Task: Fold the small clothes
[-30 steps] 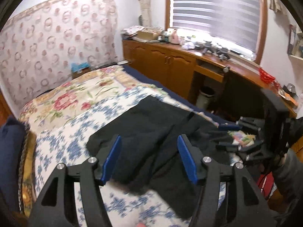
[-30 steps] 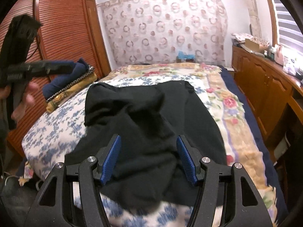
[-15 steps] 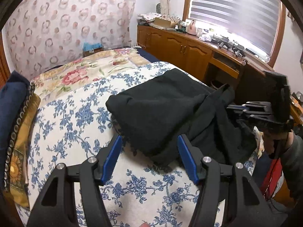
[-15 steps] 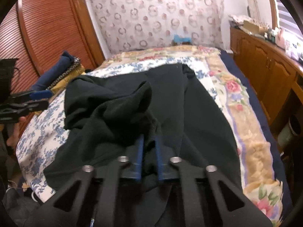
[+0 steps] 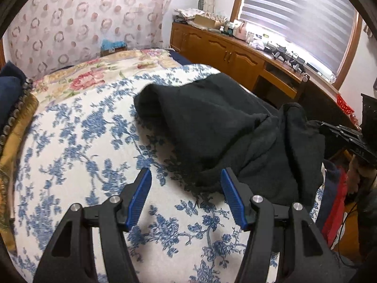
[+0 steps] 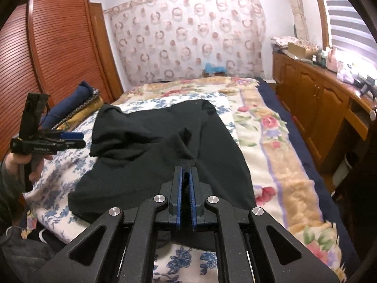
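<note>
Right gripper [image 6: 186, 176] has just been closing and now pinches a raised fold at the near edge of the black garment [image 6: 146, 155], its blue pads pressed almost together on the cloth. Left gripper [image 5: 186, 188] has dropped toward the near left hem with jaws spread and nothing between them. Beyond both, the garment lies rumpled on the blue floral bedcover [image 5: 77, 141], so folding can likely start once the left side is gripped.

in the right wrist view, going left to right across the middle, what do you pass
left gripper held in a hand → black crumpled garment → cream blanket with pink flowers → dark navy bed edge → brown wooden cabinet
</note>
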The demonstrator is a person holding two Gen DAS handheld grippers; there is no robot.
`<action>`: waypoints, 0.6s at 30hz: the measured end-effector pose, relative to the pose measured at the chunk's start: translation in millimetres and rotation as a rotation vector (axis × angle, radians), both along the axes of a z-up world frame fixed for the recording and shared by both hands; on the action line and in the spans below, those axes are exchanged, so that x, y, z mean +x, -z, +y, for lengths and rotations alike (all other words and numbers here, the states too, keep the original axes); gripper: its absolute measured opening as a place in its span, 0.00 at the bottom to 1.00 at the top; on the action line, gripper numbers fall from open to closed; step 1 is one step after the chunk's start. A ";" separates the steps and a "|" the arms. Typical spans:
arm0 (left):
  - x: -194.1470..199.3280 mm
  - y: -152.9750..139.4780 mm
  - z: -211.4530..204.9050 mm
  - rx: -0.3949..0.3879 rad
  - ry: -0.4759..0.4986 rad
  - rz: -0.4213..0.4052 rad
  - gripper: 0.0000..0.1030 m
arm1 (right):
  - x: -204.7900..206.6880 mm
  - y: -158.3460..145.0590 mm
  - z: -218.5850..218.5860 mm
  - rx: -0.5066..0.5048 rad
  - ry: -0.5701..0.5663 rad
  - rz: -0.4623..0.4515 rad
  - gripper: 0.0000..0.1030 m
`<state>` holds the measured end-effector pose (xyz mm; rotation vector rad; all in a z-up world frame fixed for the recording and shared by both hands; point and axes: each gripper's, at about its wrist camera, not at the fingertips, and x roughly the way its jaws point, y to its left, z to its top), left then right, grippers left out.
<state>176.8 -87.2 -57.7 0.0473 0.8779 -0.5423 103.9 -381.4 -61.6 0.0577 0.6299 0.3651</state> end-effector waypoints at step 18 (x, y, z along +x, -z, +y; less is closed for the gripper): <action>32.9 -58.4 -43.7 -0.050 0.084 -0.095 0.05 | -28.4 1.2 -32.0 -0.013 0.050 -0.009 0.02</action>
